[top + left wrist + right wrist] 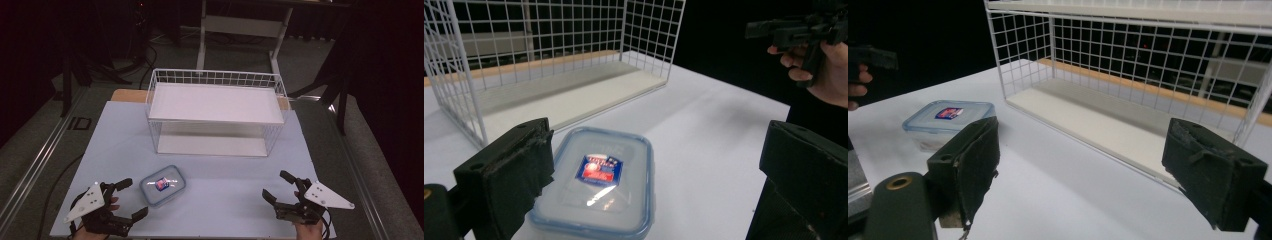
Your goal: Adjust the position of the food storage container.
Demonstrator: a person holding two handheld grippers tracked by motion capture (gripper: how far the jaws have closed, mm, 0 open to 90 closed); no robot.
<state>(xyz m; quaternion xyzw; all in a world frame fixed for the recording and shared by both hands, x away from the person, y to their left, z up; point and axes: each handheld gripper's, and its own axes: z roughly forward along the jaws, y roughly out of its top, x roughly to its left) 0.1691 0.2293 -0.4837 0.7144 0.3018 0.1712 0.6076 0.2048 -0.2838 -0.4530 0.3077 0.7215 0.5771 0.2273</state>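
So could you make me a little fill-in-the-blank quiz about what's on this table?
1. The plastic food container has a lid with a rim coloured ____.
2. The container lies nearest the ____ gripper, whose jaws stand apart.
3. The white wire rack has ____ flat shelves, one above the other.
4. The jaws of the right gripper are ____, holding nothing.

Missing words: blue; left; two; open
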